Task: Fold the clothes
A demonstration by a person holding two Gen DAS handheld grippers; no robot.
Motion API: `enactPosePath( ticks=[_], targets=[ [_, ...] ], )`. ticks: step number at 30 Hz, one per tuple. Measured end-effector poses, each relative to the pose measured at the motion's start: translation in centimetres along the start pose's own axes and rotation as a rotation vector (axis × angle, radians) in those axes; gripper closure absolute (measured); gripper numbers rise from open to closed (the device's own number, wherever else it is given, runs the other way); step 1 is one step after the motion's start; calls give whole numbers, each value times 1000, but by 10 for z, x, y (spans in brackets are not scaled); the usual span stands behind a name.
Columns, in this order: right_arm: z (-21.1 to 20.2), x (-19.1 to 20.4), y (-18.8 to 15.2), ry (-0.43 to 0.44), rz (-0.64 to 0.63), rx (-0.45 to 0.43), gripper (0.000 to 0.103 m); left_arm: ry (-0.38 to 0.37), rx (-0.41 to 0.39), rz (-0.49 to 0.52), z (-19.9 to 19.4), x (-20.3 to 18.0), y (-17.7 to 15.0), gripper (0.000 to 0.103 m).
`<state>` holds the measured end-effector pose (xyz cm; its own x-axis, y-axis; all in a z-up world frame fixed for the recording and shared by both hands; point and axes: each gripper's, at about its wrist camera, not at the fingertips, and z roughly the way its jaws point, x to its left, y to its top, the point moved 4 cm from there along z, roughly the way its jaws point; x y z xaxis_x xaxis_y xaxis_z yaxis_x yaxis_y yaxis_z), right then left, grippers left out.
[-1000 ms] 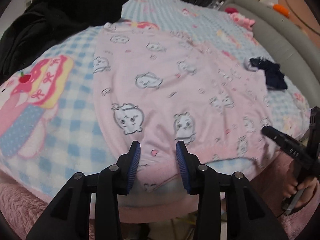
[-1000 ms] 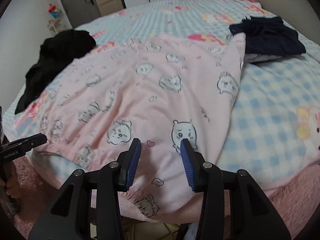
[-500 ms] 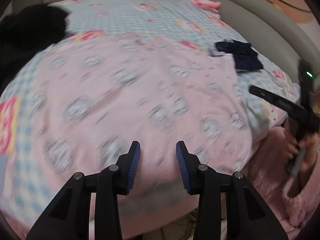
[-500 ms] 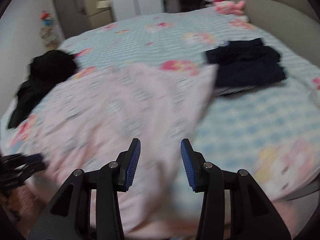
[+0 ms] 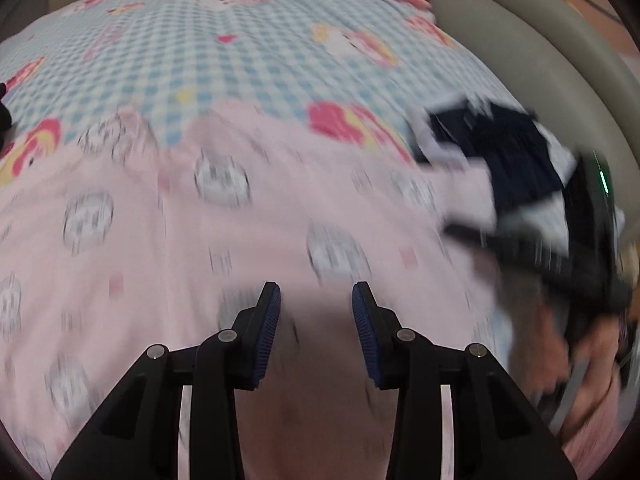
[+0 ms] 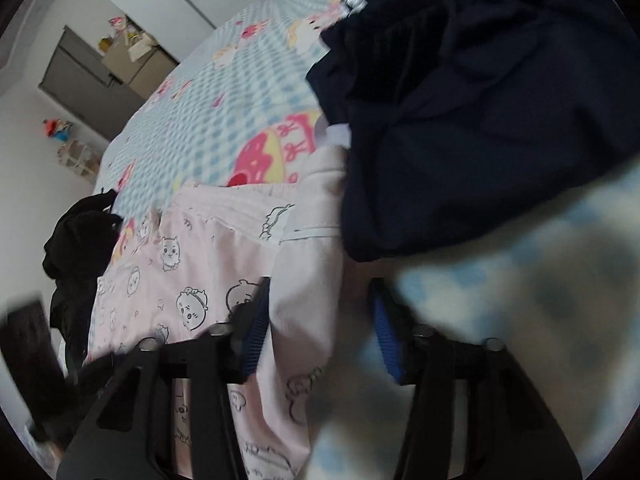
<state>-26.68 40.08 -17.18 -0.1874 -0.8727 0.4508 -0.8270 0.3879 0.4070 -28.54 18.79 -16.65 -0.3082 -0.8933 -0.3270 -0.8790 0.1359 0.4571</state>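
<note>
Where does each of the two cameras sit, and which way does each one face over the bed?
Left wrist: sits behind the left gripper, facing down across the pink top toward the headboard; the right gripper and a hand show at right.
Right wrist: sits behind the right gripper, low over the bed, a pink sleeve between its fingers; the jaws have just been closing.
Shared: pink top, navy clothes, checked blanket.

The right tongs (image 6: 320, 320) have just been closing; a pink garment's (image 6: 304, 312) sleeve lies between them, navy clothing (image 6: 460, 120) just beyond.
</note>
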Motion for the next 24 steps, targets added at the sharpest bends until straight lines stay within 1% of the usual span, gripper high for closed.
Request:
enactPosePath(
  ticks=[1,2,3,5,7,8,10,11,12,13,14,15,16,18,20,21,22,24],
  targets=[
    [-2,5,1,-32,-50,-14,94,-4,6,-8,5,2,4,64],
    [-4,11,3,-65,-100,-31,98,-8,12,-16,10,3,9,64],
    [-14,14,4,-118,-142,-77,99,-12,18,-23,15,5,13,64],
    [-35,17,11,-167,-179,-162,100,-13,33,-27,26,7,18,62],
    [-44,9,16,-173,-158,-193,100,9,54,2,38,4,13,60],
    [-40,3,16,-208,-157,-192,100,23,54,9,41,4,10,60],
    [-25,-7,10,-224,-145,-141,100,35,34,6,36,1,4,60],
    [-19,-11,7,-230,-139,-118,97,31,19,-1,28,-2,1,60],
    [-28,-10,5,-206,-126,-143,95,21,2,-6,18,-5,-3,60],
    [-38,-9,3,-185,-114,-169,88,5,-20,-4,6,-10,-9,60],
    [-56,-8,-1,-191,-118,-226,82,-5,-49,1,-10,-15,-18,60],
    [-74,-6,-4,-197,-121,-282,81,-4,-70,7,-24,-19,-30,60],
    [-86,-4,-10,-190,-121,-307,79,6,-72,7,-33,-20,-43,60],
    [-87,12,-31,-109,-130,-262,79,28,-54,0,-45,-18,-72,60],
    [-88,28,-53,-29,-140,-215,79,46,-26,13,-49,-15,-99,60],
    [-79,39,-69,-6,-161,-168,79,66,-22,21,-52,-14,-111,60],
    [-69,49,-83,7,-183,-125,79,88,-25,30,-56,-13,-118,60],
    [-47,64,-107,-15,-229,-37,79,114,-28,30,-64,-11,-132,60]
  ],
)
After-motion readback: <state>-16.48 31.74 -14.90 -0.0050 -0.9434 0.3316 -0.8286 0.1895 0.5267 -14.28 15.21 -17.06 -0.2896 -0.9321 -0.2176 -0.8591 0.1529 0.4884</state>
